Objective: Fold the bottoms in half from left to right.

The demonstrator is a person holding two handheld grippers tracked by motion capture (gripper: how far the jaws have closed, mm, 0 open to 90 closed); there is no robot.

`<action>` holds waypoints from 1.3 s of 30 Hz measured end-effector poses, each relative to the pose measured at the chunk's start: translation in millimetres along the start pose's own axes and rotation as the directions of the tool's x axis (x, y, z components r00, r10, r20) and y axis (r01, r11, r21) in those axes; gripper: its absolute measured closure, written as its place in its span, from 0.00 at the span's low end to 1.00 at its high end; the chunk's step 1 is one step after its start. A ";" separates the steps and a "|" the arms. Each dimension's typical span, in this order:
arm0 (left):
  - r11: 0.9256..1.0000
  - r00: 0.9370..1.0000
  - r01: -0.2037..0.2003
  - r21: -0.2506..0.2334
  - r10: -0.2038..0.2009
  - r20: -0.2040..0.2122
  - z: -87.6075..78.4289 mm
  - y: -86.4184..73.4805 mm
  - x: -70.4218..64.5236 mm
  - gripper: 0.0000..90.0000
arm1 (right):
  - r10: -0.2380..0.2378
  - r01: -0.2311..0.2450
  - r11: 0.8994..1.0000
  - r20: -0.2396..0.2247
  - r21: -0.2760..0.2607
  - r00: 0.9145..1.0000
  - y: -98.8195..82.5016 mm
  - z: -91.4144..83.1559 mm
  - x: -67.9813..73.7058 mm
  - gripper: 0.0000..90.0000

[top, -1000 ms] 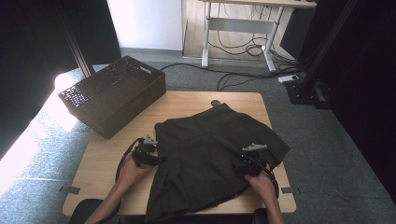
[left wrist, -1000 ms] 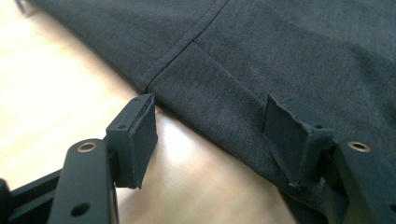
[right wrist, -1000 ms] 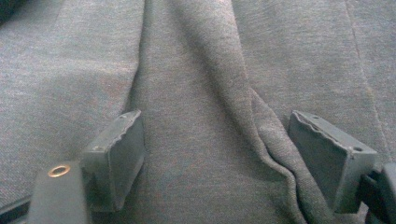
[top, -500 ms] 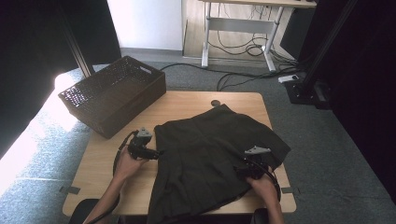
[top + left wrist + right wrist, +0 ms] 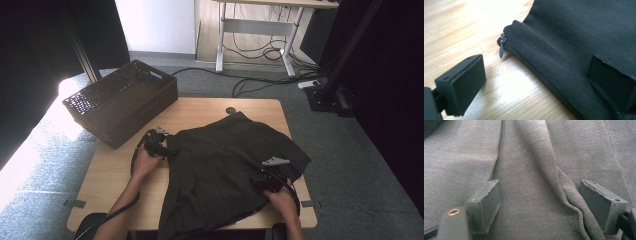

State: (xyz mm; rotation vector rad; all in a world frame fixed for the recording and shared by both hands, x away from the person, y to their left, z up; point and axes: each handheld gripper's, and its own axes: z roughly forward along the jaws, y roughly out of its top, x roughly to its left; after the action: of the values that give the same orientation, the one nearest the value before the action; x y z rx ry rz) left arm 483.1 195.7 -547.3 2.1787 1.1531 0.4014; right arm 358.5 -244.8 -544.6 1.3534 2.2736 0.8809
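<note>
The left claw [image 5: 534,77] has just been opening and is spread at the dark skirt [image 5: 225,165]'s zipper edge, nothing pinched; the right claw [image 5: 549,207] is spread over a fold, so next comes a pinch.

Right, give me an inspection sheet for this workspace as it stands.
Surface: light wooden table, bare wood at its left.
Job's things: dark garment spread over the table's middle and right, a zipper pull at its left edge.
Clutter: small round dark thing at the far edge, too small to tell.
Grippers: left gripper open after just opening, one of its fingers on the wood, one on the cloth; right gripper open over a fold.
Cables: gripper cable loops beside the left hand; more lie on the floor.
Surroundings: dark woven basket overhanging the far left corner; grey carpet; desk frame behind.
</note>
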 end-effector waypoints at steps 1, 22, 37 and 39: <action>1.000 1.000 -0.004 0.002 0.004 0.002 0.5 0.7 0.8 0.00 | 0.002 -0.002 1.000 0.002 0.003 1.000 0.9 0.5 0.0 0.20; 0.999 0.998 0.043 -0.012 -0.044 -0.036 15.0 16.7 23.8 0.00 | -0.030 0.030 1.000 0.004 0.001 1.000 32.6 12.2 -14.5 0.17; 0.999 0.998 0.051 -0.016 -0.052 -0.044 13.2 14.7 22.0 0.00 | -0.182 0.173 0.982 -0.157 -0.069 0.971 40.7 -30.8 49.0 0.15; 0.999 0.998 0.051 -0.016 -0.052 -0.044 13.3 14.7 22.1 0.01 | -0.203 0.190 0.979 -0.209 -0.079 0.957 40.7 -28.9 66.1 0.15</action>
State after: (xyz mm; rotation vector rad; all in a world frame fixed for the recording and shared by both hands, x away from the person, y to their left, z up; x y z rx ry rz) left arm 511.9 202.5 -548.2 2.1321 1.2239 0.4372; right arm 336.7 -182.2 -495.0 1.0268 2.4709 1.0610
